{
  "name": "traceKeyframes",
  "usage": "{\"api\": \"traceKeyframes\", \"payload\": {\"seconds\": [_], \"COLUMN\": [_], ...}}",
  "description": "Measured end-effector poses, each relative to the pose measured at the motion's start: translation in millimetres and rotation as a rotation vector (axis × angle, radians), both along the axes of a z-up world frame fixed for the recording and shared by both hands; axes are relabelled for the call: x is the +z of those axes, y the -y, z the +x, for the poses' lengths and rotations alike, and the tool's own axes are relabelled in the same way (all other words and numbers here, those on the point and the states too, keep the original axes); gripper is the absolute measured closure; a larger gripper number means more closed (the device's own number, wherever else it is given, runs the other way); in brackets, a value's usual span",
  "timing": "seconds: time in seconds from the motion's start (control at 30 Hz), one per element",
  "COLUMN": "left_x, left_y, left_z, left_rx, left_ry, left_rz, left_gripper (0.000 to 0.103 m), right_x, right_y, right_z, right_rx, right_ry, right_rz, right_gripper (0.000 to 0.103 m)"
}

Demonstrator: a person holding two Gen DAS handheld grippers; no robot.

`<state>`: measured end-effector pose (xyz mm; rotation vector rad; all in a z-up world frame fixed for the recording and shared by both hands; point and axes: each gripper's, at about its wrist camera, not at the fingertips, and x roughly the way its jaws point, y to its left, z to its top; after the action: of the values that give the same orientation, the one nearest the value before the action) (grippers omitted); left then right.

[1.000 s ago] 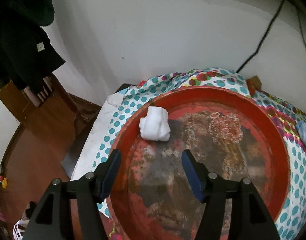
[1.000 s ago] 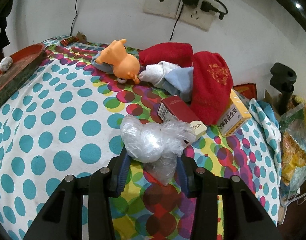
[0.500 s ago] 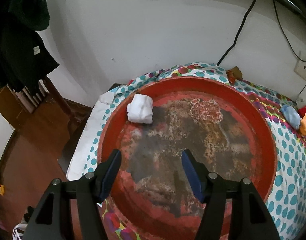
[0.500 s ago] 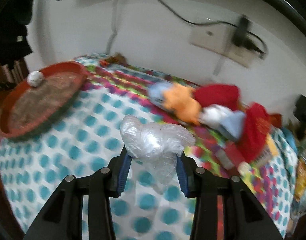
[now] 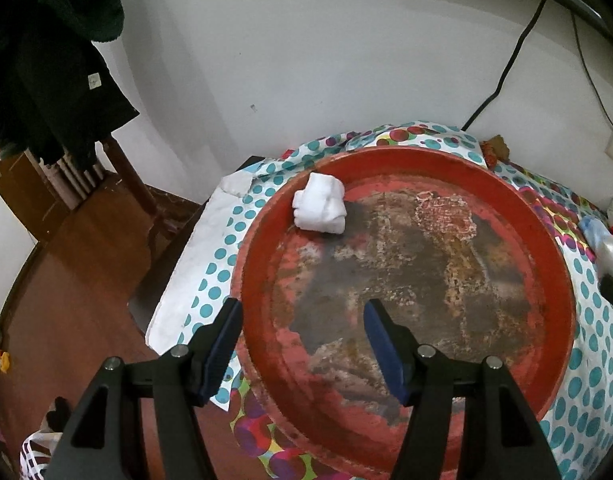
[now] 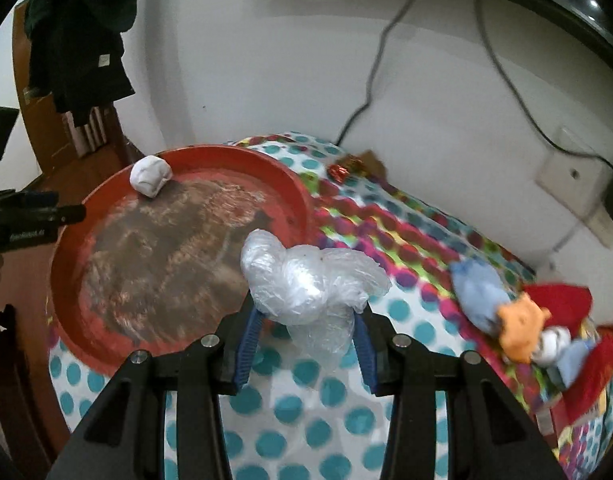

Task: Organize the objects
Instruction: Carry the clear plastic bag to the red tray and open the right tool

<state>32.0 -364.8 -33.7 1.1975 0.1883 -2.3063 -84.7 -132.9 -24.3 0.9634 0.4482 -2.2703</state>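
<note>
Right hand-held gripper [image 6: 304, 350] was clamped on crumpled clear plastic bag [image 6: 310, 280], its long axis crosswise btwn pads, above dotted cloth [image 6: 290, 408] beside red tray [image 5: 546, 248]; left hand-held gripper [image 5: 300, 346] was open, empty, over tray w/ white wad [image 5: 320, 208] at far rim.

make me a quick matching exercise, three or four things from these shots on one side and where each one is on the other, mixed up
Things:
1. white rolled cloth
2. clear plastic bag
3. orange toy
4. dark garment

Places:
A. hanging by the wall
B. among the clothes pile on the spotted cloth
C. at the far rim inside the red tray
D. between the pads of the right hand-held gripper

Pairs: 1-C, 2-D, 3-B, 4-A
</note>
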Motion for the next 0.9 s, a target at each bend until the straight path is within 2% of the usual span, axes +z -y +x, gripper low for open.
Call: {"api": "traceKeyframes", "payload": {"seconds": [0.27, 0.53, 0.67, 0.9], "left_x": [0.9, 0.8, -0.9, -1.7], "left_y": [7.0, 8.2, 7.2, 4.2], "left_z": [3.5, 2.3, 1.3, 1.4], "left_rx": [0.008, 0.007, 0.004, 0.007], "left_ry": [0.001, 0.000, 0.003, 0.006], "left_rz": [0.002, -0.003, 0.000, 0.008], "left_gripper": [0.039, 0.038, 0.039, 0.039], "right_x": [-15.0, -27.4, -27.1, -20.0], "right_y": [41.4, 51.5, 52.5, 44.0], "right_z": [-19.2, -23.6, -20.0, -11.3], "right_rx": [0.015, 0.020, 0.019, 0.022], "right_ry": [0.049, 0.058, 0.031, 0.002], "right_rz": [0.039, 0.069, 0.075, 0.063], "right_gripper": [0.061, 0.059, 0.042, 0.038]}}
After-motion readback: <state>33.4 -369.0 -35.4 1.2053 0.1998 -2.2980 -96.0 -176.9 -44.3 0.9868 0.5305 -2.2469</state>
